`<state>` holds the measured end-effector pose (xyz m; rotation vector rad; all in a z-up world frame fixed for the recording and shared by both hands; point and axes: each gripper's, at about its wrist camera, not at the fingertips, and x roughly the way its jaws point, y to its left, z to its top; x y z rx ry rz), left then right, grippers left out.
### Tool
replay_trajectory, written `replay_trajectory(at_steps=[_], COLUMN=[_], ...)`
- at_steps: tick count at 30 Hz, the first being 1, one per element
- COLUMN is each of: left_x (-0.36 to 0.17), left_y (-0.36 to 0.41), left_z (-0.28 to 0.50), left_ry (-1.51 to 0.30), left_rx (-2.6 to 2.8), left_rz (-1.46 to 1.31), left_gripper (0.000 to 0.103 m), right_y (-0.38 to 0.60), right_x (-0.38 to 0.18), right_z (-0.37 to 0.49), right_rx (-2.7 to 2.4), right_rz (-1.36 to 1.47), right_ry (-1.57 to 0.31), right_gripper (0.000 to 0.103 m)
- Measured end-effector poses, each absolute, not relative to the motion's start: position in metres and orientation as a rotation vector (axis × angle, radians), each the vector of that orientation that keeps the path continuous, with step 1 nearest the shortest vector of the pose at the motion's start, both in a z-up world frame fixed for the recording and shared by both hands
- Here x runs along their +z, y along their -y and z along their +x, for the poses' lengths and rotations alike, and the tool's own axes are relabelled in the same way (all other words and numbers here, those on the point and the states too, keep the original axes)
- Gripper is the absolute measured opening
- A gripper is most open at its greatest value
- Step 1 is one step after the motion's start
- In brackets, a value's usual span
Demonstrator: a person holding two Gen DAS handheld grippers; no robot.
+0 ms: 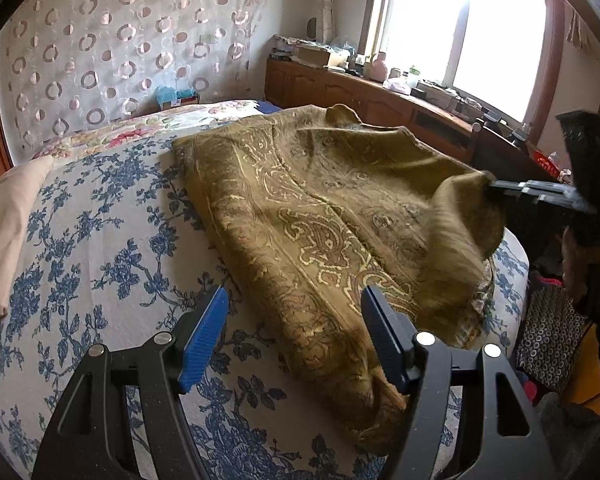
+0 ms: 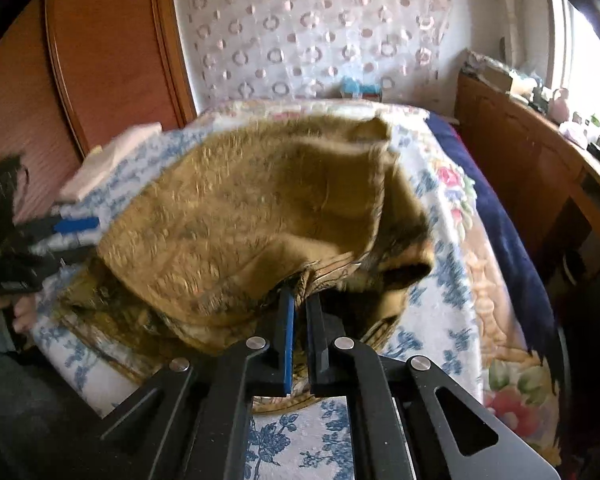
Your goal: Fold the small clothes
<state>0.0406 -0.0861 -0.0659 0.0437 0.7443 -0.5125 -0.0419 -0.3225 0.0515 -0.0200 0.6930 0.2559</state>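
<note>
An olive-gold paisley cloth (image 1: pixel 320 208) lies spread on the bed's blue-flowered sheet (image 1: pixel 100 220). My left gripper (image 1: pixel 295 294) stands open just above the cloth's near edge, and its pads touch nothing. At the right of that view my right gripper (image 1: pixel 496 188) is shut on a lifted corner of the cloth. In the right wrist view the right gripper (image 2: pixel 300 296) pinches the cloth (image 2: pixel 240 208) by its edge, and the fabric rises in a blurred fold over the rest. The left gripper (image 2: pixel 88 236) shows at the left edge, open.
A cream pillow (image 1: pixel 4 232) lies at the left of the bed. A flowered quilt (image 2: pixel 500 280) and a dark blue blanket (image 2: pixel 500 208) cover the far side. A cluttered wooden cabinet (image 1: pixel 340 88) runs under the window. A wooden wardrobe (image 2: pixel 112 60) stands behind.
</note>
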Motion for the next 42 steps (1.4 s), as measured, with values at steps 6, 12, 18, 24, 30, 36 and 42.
replay_trajectory(at_steps=[6,12,18,24,30,36,42], left_x=[-0.065,-0.064,-0.065,-0.07,-0.074,-0.075,-0.076], left_y=[0.084,0.084,0.082,0.081,0.082,0.084,0.083], left_z=[0.04,0.035,0.029,0.021,0.018,0.017,0.015], left_ry=[-0.746,-0.75,-0.756,-0.775,-0.804,-0.814,-0.828], left_rx=[-0.513,-0.507,-0.497,-0.52,-0.54,-0.557,-0.579], left_rz=[0.042,0.048,0.053,0.052,0.038,0.039,0.029], left_gripper=[0.07,0.07,0.07,0.064,0.057,0.053,0.046], right_y=[0.352,0.358,0.349,0.332,0.321,0.315,0.298], right_x=[0.057,0.045,0.052,0.053,0.056,0.053,0.038], right_z=[-0.057,-0.063,-0.057,-0.05,-0.054,-0.057,-0.043], right_rx=[0.188,0.167,0.11,0.092,0.089,0.132,0.181], right_rz=[-0.006,0.008,-0.026,-0.045,-0.092,-0.086,-0.083], right_ry=[-0.704,-0.762,-0.745,-0.711,-0.693,-0.69,-0.712], right_gripper=[0.004,0.006,0.04,0.045,0.047,0.048,0.049])
